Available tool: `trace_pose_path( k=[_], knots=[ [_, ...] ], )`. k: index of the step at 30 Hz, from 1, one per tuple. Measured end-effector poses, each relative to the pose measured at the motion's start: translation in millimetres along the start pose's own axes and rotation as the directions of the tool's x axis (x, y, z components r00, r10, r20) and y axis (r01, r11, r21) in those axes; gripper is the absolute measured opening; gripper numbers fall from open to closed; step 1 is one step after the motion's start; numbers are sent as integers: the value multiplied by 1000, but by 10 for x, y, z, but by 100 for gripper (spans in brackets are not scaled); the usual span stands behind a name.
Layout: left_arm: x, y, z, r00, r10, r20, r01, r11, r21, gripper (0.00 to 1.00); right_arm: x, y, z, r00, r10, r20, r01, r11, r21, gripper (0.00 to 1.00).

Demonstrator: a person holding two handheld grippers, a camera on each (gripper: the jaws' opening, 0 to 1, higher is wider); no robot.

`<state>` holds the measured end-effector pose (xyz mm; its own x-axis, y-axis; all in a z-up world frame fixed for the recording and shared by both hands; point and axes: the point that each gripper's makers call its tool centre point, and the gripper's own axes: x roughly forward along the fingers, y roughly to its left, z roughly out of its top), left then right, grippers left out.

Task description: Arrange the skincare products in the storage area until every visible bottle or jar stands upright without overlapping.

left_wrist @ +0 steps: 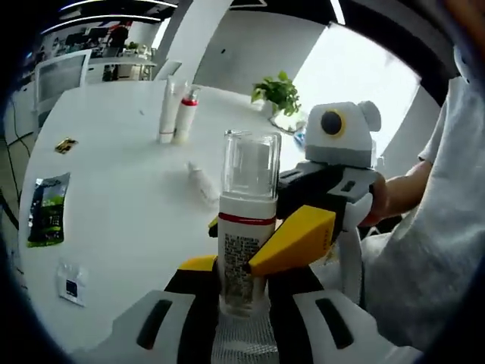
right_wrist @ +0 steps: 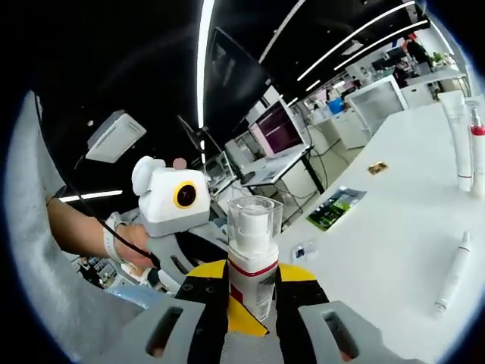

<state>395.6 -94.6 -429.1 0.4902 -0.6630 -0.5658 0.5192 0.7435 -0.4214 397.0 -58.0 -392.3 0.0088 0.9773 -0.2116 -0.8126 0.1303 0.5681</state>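
The pump bottle (left_wrist: 246,227), white with a red band and a clear cap, stands upright above the table's near edge, clamped between both claws at once. In the left gripper view the left gripper (left_wrist: 241,284) has its yellow-tipped jaws pressed against the bottle's label, and the right gripper (left_wrist: 303,235) comes in from the right with a yellow jaw laid against the bottle's side; a hand (left_wrist: 377,199) holds it. In the right gripper view the right gripper (right_wrist: 251,292) is narrowed onto the same bottle (right_wrist: 254,258) low on its body, with the left gripper (right_wrist: 198,269) behind it.

On the white table (left_wrist: 121,220), two tubes (left_wrist: 176,114) stand upright side by side toward the far edge, one with a red band; they also show at the right edge of the right gripper view (right_wrist: 466,140). A slim white tube (left_wrist: 201,180) lies flat near the middle of the table, well apart from the standing pair. A green packet (left_wrist: 48,208) lies flat near the left edge, a small white sachet (left_wrist: 70,284) nearer the front left corner, and a small gold packet (left_wrist: 66,145) farther back. A potted plant (left_wrist: 279,92) sits at the far edge
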Motion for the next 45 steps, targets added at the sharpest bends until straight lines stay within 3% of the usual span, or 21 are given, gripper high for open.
trace_pose_path(
  k=[9, 13, 16, 19, 22, 24, 26, 27, 29, 32, 34, 35, 36, 37, 38, 39, 41, 45],
  knots=[
    [60, 131, -33, 996, -91, -9, 91, 996, 24, 21, 88, -123, -37, 997, -82, 3, 82, 997, 0, 17],
    [18, 333, -82, 992, -123, -26, 124, 991, 47, 21, 306, -214, -47, 984, -178, 8, 178, 984, 1, 17],
    [-109, 427, -84, 988, -149, -28, 150, 987, 56, 21, 395, -205, 13, 968, -248, 39, 246, 968, 47, 17],
    [-172, 468, -15, 981, -194, 27, 194, 981, 7, 22, 438, -236, 77, 954, -288, 81, 278, 953, 117, 17],
    [-156, 572, 5, 977, -206, 54, 208, 978, -36, 22, 419, -354, 114, 940, -333, 69, 324, 939, 117, 17],
    [-128, 606, 54, 978, -195, 76, 201, 976, -79, 24, 387, -368, 167, 943, -325, 77, 317, 943, 97, 17],
    [-80, 585, 97, 975, -193, 109, 201, 977, -66, 24, 358, -409, 183, 959, -275, 72, 273, 961, 33, 17],
    [-11, 579, 77, 976, -180, 120, 188, 980, -61, 24, 332, -444, 157, 963, -265, 50, 265, 964, 13, 17],
    [86, 638, 23, 987, -93, 134, 110, 986, -122, 26, 224, -545, 89, 960, -279, -25, 279, 960, 14, 17],
    [115, 580, 34, 985, -54, 165, 73, 992, -106, 22, 110, -599, 186, 972, -233, -19, 231, 970, -83, 17],
    [111, 671, -186, 998, -10, 57, 13, 999, -51, 14, 39, -734, 183, 965, -259, -25, 257, 964, -74, 17],
    [79, 781, -307, 999, 53, -14, -53, 998, -39, 8, 3, -785, 184, 963, -270, -23, 268, 962, -60, 17],
    [24, 899, -405, 991, 109, -77, -108, 994, 18, 4, -30, -831, 205, 958, -286, -8, 285, 957, -47, 17],
    [-32, 1008, -439, 984, 150, -96, -143, 987, 75, 2, -54, -874, 228, 954, -300, 16, 300, 953, -42, 17],
    [-56, 1036, -427, 985, 153, -83, -146, 986, 86, 6, -81, -901, 211, 954, -301, 19, 301, 953, -33, 17],
    [-88, 1041, -382, 990, 133, -42, -132, 991, 23, 11, -102, -937, 194, 949, -316, 23, 316, 948, -25, 17],
    [-138, 1085, -363, 991, 132, -14, -133, 989, -59, 19, -144, -978, 156, 941, -339, 25, 339, 941, -1, 17],
    [-185, 1190, -452, 983, 178, -50, -178, 984, 9, 15, -231, -985, 127, 931, -364, 38, 364, 931, -10, 17]
  ],
)
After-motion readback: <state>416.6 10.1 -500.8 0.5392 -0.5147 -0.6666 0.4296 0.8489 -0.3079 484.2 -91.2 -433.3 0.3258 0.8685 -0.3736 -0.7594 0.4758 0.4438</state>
